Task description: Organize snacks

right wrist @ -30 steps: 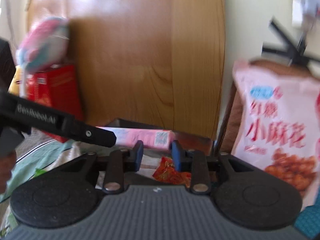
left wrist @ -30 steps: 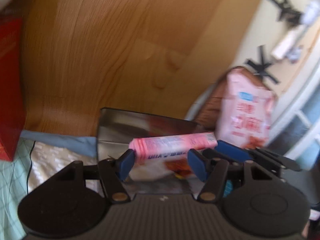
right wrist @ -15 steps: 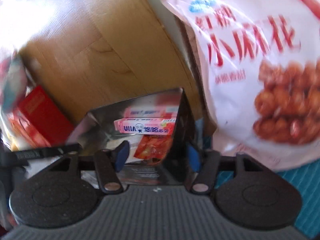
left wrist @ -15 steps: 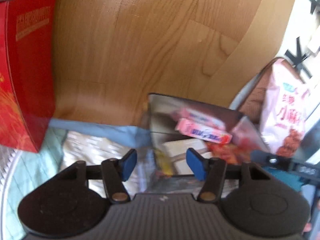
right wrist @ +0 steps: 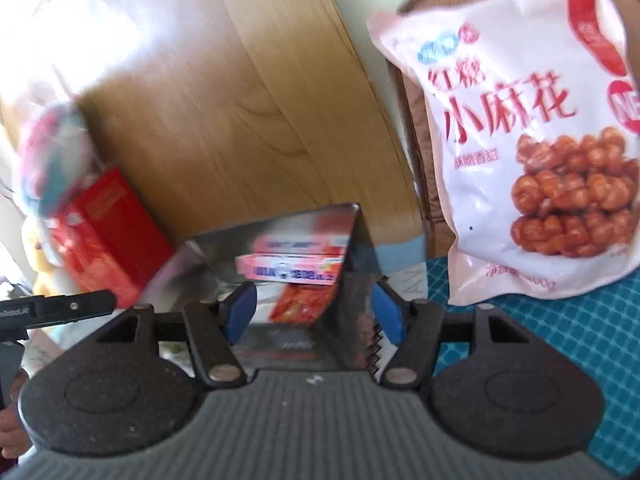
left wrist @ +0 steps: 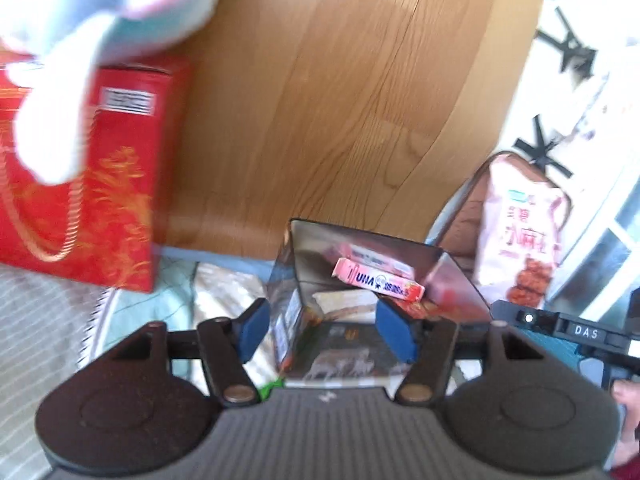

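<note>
Blue pads tip both grippers, and both sets of fingers stand spread with nothing between them. The left gripper [left wrist: 327, 334] straddles the left wall of a shiny foil-lined bag [left wrist: 362, 240] whose mouth gapes toward the camera; its left pad [left wrist: 253, 332] sits outside that wall, the right pad [left wrist: 394, 336] inside the opening. The right gripper [right wrist: 312, 316] straddles the same bag's right wall [right wrist: 352, 248], one pad inside, one outside, by the serrated edge.

Inside the bag lies a pink snack box [left wrist: 378, 280], tilted, resting on a red wrapper [right wrist: 304, 300] and a pale packet; its reflection shows on the foil behind it. Whether the pads touch the walls is unclear.

Right of the bag, a large pink pouch of fried dough twists [right wrist: 532, 152] leans upright against a brown cushion, over a teal patterned cloth [right wrist: 560, 340]. To the left stands a red gift box [left wrist: 92, 184], with a blurred pastel plush toy [left wrist: 104, 8] above it. A wooden panel [left wrist: 340, 100] rises behind everything.
</note>
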A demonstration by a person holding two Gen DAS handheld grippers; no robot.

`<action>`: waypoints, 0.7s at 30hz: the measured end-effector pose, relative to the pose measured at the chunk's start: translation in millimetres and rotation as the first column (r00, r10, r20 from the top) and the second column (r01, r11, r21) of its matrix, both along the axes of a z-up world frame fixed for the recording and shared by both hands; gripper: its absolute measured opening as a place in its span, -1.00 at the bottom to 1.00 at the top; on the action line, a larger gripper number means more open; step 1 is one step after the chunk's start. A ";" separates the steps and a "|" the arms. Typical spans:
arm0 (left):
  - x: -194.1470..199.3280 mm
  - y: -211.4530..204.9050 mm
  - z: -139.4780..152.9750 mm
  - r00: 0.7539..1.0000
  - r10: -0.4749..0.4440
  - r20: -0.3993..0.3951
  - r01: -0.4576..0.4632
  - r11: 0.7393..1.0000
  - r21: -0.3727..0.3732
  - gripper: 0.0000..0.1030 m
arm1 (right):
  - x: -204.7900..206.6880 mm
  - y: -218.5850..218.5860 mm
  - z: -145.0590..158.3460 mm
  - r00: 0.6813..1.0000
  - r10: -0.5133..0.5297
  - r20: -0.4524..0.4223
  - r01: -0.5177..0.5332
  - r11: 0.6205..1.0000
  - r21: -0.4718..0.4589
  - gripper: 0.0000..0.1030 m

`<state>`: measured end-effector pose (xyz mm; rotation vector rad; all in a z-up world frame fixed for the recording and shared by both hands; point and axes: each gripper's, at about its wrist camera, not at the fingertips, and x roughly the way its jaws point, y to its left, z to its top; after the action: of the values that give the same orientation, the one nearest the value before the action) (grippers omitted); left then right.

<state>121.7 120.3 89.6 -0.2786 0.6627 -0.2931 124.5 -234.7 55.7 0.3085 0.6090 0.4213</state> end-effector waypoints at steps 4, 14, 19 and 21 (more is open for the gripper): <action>-37.3 17.6 -21.0 0.998 -0.001 -0.066 -0.002 0.999 -0.044 0.19 | -32.3 26.2 -1.7 0.983 0.171 -0.062 -0.170 0.985 0.023 0.27; -61.2 2.3 -78.3 0.972 -0.121 -0.204 0.080 0.977 -0.199 -0.02 | -92.5 154.7 -36.1 0.844 0.535 -0.031 -0.518 0.799 -0.306 0.27; -60.1 -32.2 -72.2 0.962 -0.221 -0.160 0.196 0.968 -0.158 0.07 | -110.9 155.2 -44.2 0.867 0.498 0.023 -0.395 0.714 -0.578 0.33; -64.4 -22.8 -60.5 0.965 -0.232 -0.121 0.209 0.961 -0.179 0.12 | -103.6 141.2 -43.1 0.896 0.443 0.014 -0.356 0.738 -0.574 0.36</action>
<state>57.3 97.5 29.1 -0.3869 0.8125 -0.5485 20.9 -93.5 12.6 -0.4337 0.6227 0.6540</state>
